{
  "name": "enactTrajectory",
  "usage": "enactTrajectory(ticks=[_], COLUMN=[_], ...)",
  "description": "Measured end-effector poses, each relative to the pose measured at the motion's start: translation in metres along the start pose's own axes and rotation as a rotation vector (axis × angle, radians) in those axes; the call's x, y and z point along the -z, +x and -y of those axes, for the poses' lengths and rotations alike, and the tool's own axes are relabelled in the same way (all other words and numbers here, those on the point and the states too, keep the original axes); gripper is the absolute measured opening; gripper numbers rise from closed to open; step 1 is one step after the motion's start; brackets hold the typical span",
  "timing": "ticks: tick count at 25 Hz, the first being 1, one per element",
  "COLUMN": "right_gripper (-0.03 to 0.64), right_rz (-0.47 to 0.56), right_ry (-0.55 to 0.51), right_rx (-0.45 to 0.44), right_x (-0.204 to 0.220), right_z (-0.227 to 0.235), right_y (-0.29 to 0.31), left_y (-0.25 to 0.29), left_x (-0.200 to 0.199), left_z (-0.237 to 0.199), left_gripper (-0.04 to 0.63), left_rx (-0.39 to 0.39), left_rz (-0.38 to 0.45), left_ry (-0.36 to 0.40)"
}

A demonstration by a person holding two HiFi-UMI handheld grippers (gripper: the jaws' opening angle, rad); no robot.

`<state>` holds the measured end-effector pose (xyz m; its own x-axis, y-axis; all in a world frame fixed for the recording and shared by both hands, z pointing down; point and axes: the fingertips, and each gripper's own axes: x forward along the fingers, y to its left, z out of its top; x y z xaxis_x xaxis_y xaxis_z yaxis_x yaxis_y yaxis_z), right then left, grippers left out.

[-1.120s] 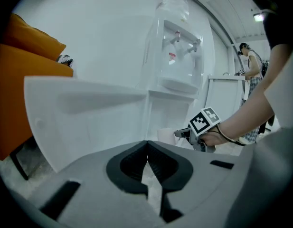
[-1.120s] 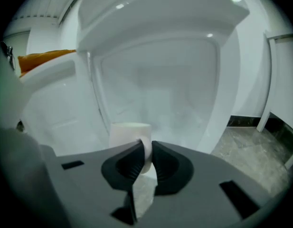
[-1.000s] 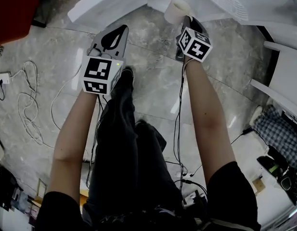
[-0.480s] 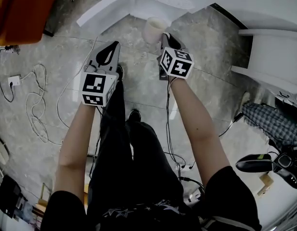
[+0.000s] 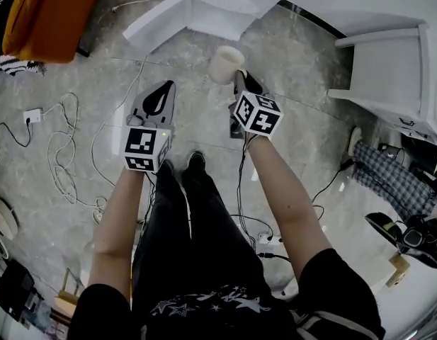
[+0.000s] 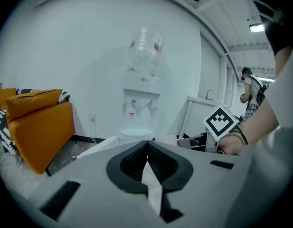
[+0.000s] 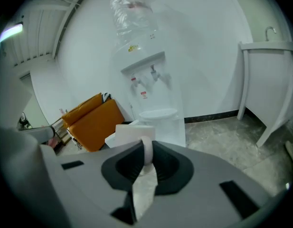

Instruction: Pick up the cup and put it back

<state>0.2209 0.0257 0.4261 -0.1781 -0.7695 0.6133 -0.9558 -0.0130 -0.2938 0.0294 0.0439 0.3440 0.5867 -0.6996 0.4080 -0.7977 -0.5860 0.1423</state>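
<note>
A pale paper cup hangs over the floor, and its wall is pinched between the jaws of my right gripper. In the right gripper view the cup stands just beyond the jaws, and my right gripper is shut on its rim. My left gripper is level with it on the left, apart from the cup, shut and holding nothing. The left gripper view shows my left gripper with its tips together. A white water dispenser with a bottle on top stands straight ahead.
The dispenser's base sits on the marble floor ahead. An orange sofa is at the left and a white cabinet at the right. Cables lie on the floor at the left. A person stands far right.
Both grippers have risen above the floor, the right one carrying the cup along. The dispenser's base now lies farther from the cup in the head view. Neither gripper's jaws have visibly changed.
</note>
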Motion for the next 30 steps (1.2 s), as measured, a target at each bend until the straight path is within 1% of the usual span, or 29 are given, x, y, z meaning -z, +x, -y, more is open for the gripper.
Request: enactTrajectory(ticks=[4,7,10,12,16,18,21,23,27,30], right_gripper=[0.043,0.043,0.043,0.043,0.043,0.043,0.043,0.043,0.043,0.043], right_rz=[0.035,0.065,0.102,0.128,0.176,0.198,0.233,0.257,0.308,0.347], right_ry=[0.008,-0.026,-0.060,-0.059,-0.005,0.002,-0.012,-0.031,-0.065,-0.070], right_rx=[-0.001,-0.002,0.007,0.020,0.039,0.049,0.063,0.065,0.079,0.096], right_x=[0.009,0.015,0.017,0.019,0.022,0.023,0.025,0.022,0.014,0.011], right_z=[-0.012,-0.023,-0.038,-0.049,-0.079,-0.096,-0.123,-0.140,-0.163,-0.177], right_y=[-0.043,-0.072,-0.107,-0.133,-0.183,-0.210,-0.252,-0.280,-0.346,-0.398], left_y=[-0.025,-0.046,-0.076,-0.100,-0.154,-0.185,-0.233,-0.261,-0.308,-0.343], left_x=[0.004,0.008,0.006,0.002,-0.010,-0.017,-0.022,-0.025,-0.038,-0.054], left_z=[0.016,0.029,0.046,0.056,0.064,0.065,0.068,0.070,0.076,0.081], left_gripper=[0.009,0.009,0.009,0.009,0.009,0.009,0.009,0.009,0.009,0.009], left_rx=[0.005,0.019,0.051,0.073,0.097,0.109,0.146,0.165,0.174,0.174], left_rz=[0.009,0.023,0.043,0.057,0.078,0.092,0.104,0.105,0.121,0.137], left_ry=[-0.032,-0.047,-0.039,-0.025,0.015,0.017,0.002,0.013,0.005,0.002])
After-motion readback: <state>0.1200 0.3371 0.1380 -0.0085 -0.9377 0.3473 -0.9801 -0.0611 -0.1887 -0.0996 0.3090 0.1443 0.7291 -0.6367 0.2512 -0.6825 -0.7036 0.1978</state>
